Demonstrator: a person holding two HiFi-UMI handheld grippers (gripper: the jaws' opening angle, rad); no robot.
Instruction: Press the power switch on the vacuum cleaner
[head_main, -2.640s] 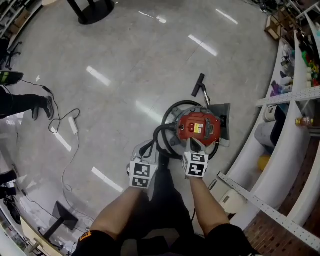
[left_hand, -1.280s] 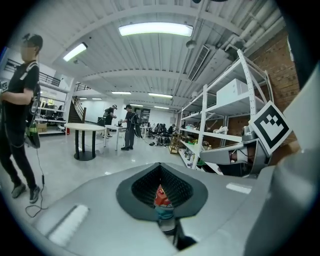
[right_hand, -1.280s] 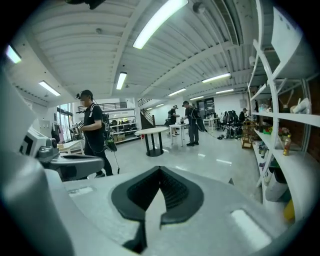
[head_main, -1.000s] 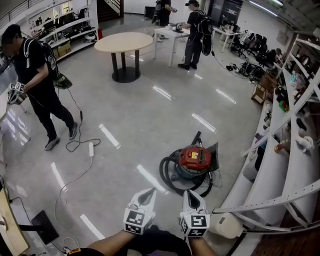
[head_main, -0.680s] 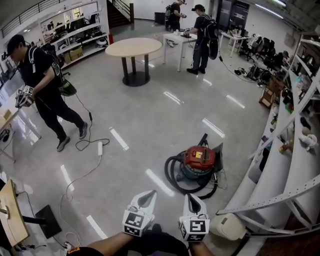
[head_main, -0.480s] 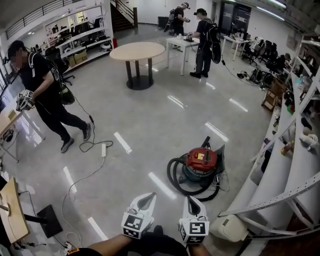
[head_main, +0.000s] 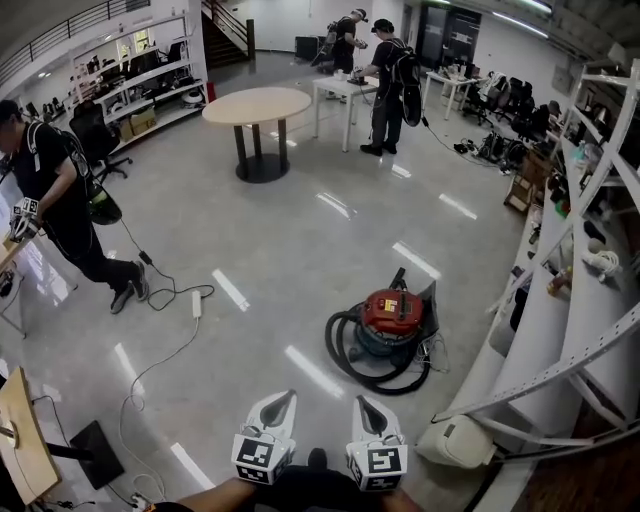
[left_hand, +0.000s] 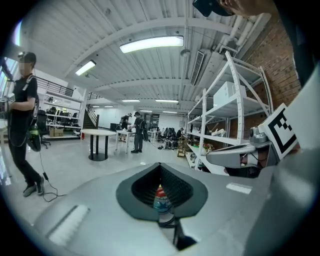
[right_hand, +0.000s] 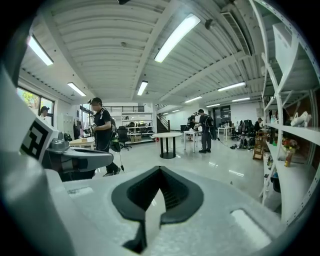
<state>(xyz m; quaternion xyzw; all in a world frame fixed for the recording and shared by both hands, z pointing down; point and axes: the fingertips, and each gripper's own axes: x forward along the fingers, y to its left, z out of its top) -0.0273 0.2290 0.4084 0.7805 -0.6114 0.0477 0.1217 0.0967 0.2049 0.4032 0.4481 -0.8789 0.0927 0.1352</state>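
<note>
Both grippers, the left (head_main: 283, 398) and the right (head_main: 362, 402), sit side by side at 6 o'clock, jaws together on nothing. They are now well back from the vacuum (head_main: 396, 310) they hovered over 2.6 s ago. It stands on the floor at 1 o'clock from them, hose (head_main: 352, 362) looped toward 7, wand (head_main: 400, 277) pointing to 12, long axis roughly 12 to 6.

Bright, even, pretty sharp
Ceiling strip lights (left_hand: 151, 44) streak glare on the glossy floor (head_main: 300, 250), faint shadow under the vacuum cleaner (head_main: 392, 322); fisheye bends the edges (gripper views go black at corners).
</note>
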